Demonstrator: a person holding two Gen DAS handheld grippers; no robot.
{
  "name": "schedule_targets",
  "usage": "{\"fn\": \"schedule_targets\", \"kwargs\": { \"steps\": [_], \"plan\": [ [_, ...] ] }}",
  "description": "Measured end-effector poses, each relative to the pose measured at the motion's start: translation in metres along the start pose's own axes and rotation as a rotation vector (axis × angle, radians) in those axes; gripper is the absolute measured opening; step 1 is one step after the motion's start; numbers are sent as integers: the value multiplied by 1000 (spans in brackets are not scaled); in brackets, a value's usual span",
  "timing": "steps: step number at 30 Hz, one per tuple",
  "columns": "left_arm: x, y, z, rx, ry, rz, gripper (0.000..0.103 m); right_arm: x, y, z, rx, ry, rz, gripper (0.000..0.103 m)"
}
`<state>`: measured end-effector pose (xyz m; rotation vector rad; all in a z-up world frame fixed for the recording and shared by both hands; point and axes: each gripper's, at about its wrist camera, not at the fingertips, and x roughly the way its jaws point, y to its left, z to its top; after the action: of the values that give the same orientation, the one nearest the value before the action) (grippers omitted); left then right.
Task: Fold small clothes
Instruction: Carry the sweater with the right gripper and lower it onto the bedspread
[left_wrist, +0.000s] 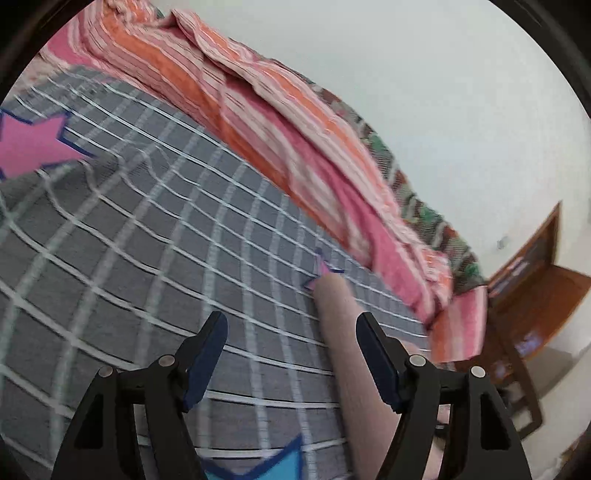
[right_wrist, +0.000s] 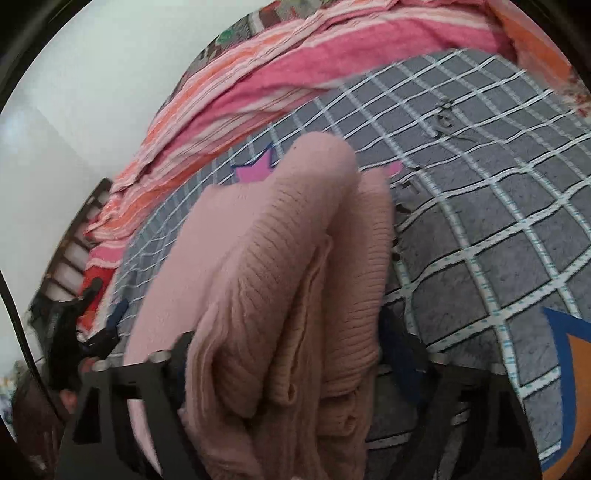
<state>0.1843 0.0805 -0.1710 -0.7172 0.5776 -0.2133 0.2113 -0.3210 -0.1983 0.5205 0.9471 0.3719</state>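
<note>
A pale pink ribbed knit garment (right_wrist: 280, 280) is bunched in thick folds between the jaws of my right gripper (right_wrist: 280, 354), which is shut on it and holds it over the grey checked bedspread (right_wrist: 480, 206). The fabric hides most of the right fingers. In the left wrist view a strip of the same pink garment (left_wrist: 343, 332) runs past the inner side of the right finger. My left gripper (left_wrist: 291, 332) is open and holds nothing, just above the bedspread (left_wrist: 147, 221).
A pink and orange striped blanket (left_wrist: 295, 122) lies crumpled along the far edge of the bed (right_wrist: 295, 62). Star patches mark the bedspread (left_wrist: 29, 144). A wooden door (left_wrist: 535, 280) and white wall stand beyond. The left gripper shows in the right wrist view (right_wrist: 92, 325).
</note>
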Motion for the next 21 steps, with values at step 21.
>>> {"fn": "schedule_targets", "kwargs": {
  "steps": [21],
  "plan": [
    [-11, 34, 18, 32, 26, 301, 70, -40, 160, 32, -196, -124, -92, 36]
  ]
}}
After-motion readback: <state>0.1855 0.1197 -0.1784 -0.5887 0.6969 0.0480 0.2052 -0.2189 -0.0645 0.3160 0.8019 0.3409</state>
